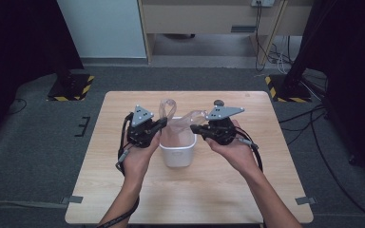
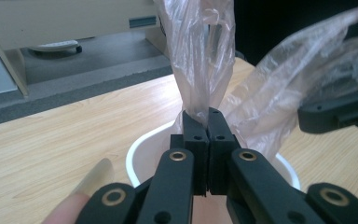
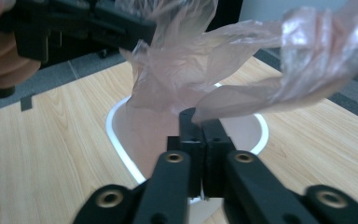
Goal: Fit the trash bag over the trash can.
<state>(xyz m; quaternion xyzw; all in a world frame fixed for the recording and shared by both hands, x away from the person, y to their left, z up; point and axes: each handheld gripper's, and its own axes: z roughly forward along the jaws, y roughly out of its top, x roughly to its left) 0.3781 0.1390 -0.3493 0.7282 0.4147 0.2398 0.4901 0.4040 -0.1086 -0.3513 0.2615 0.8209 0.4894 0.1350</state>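
bag: thin clear pinkish plastic bag (image 1: 180, 124), crinkled, lining the bin, handles pulled up
bin: small white plastic bin (image 1: 177, 154), rounded rim, mid wooden table (image 1: 100, 180)
left gripper (image 2: 207, 116): clamped on one handle
right gripper (image 3: 200, 119): clamped on other handle

Bag: a thin, clear plastic bag (image 1: 178, 124) sat inside the bin, its two handle loops pulled up and apart, each pinched between black jaws.
Bin: a small white plastic bin (image 1: 177, 154) stood upright near the middle of the wooden table, its mouth open, with the bag's body in it.
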